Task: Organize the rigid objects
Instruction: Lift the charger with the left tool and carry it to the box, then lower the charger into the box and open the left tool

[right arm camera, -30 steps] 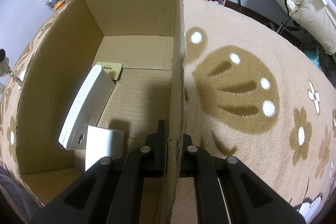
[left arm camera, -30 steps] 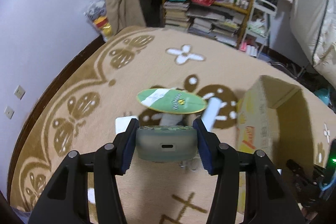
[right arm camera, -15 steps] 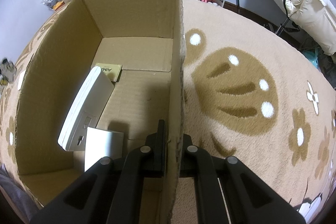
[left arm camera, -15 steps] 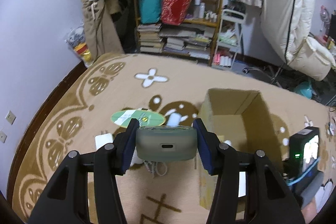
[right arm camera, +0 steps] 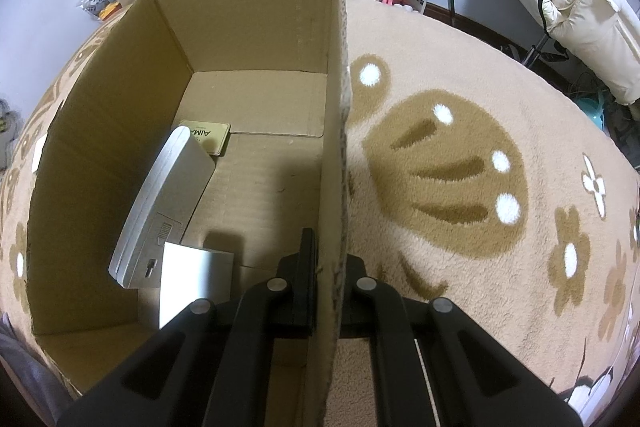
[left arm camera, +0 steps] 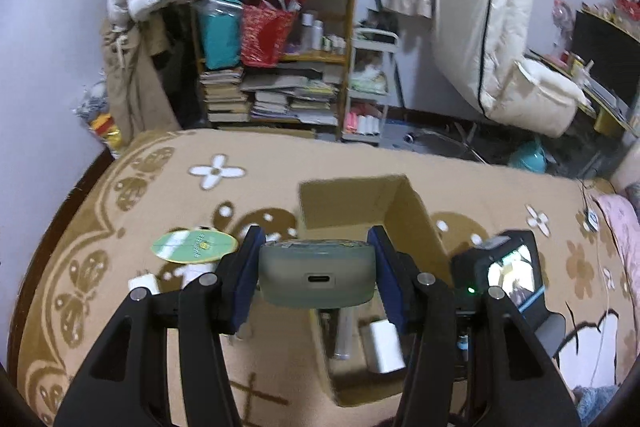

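Since earlier: left gripper [left arm camera: 318, 277] has swung right, so the cardboard box [left arm camera: 412, 223] now sits almost straight ahead instead of off to the side; right view barely changes.
Left fingers: closed onto the grey-green case [left arm camera: 318, 277], blue pads [left arm camera: 247, 273] flat against its two short ends, its port facing the camera.
Key relation: case's long axis runs across the fingers, left to right; the box opening lies ahead, below and slightly right, so the left hand is the carrier.
Right fingers: right gripper [right arm camera: 326, 281] pinched on the box's right wall [right arm camera: 334, 147], one finger inside, one outside, steadying it.
Box contents: white device [right arm camera: 160, 219] leaning on the left wall, white block [right arm camera: 196, 287] touching it, tan card [right arm camera: 210, 137] flat behind.
Surface: tan carpet [right arm camera: 460, 131] with brown flowers; green oval lid [left arm camera: 194, 246] and small white pieces lie left of the box.
Room: cluttered bookshelf [left arm camera: 276, 59] and folded mattress [left arm camera: 492, 39] well beyond.
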`<state>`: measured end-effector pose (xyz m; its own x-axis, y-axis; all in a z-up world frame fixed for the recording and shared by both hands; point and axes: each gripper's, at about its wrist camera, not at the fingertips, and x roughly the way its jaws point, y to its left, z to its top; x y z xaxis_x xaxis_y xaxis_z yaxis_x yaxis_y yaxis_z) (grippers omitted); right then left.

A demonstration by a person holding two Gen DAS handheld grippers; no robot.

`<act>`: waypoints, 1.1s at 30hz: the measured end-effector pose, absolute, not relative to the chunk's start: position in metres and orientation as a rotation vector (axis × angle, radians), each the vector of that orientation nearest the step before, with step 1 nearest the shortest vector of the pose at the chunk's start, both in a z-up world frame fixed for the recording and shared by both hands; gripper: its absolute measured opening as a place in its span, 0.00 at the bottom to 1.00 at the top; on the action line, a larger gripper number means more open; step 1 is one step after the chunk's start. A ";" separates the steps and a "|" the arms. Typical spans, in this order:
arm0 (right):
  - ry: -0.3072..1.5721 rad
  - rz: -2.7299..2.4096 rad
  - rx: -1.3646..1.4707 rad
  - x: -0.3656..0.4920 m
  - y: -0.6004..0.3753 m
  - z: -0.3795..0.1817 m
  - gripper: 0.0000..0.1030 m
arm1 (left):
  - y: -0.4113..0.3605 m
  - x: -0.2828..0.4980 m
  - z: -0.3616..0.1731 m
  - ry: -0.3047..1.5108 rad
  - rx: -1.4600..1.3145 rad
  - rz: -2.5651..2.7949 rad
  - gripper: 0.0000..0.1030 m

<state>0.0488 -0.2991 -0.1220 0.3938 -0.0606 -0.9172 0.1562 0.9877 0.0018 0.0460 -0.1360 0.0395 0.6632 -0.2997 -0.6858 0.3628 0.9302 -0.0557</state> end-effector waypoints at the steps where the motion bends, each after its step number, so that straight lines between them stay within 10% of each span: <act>1: 1.158 -0.138 0.093 0.049 -0.299 -0.122 0.07 | -0.142 0.045 0.036 0.764 0.102 -0.385 0.50; 33: 1.164 -0.133 0.098 0.049 -0.297 -0.125 0.07 | -0.172 0.059 -0.040 0.940 0.233 -0.347 0.50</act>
<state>0.0487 -0.2965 -0.1250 0.3893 -0.0535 -0.9196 0.1553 0.9878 0.0082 0.0590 -0.1720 -0.0401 0.5408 -0.1891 -0.8197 0.3895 0.9200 0.0448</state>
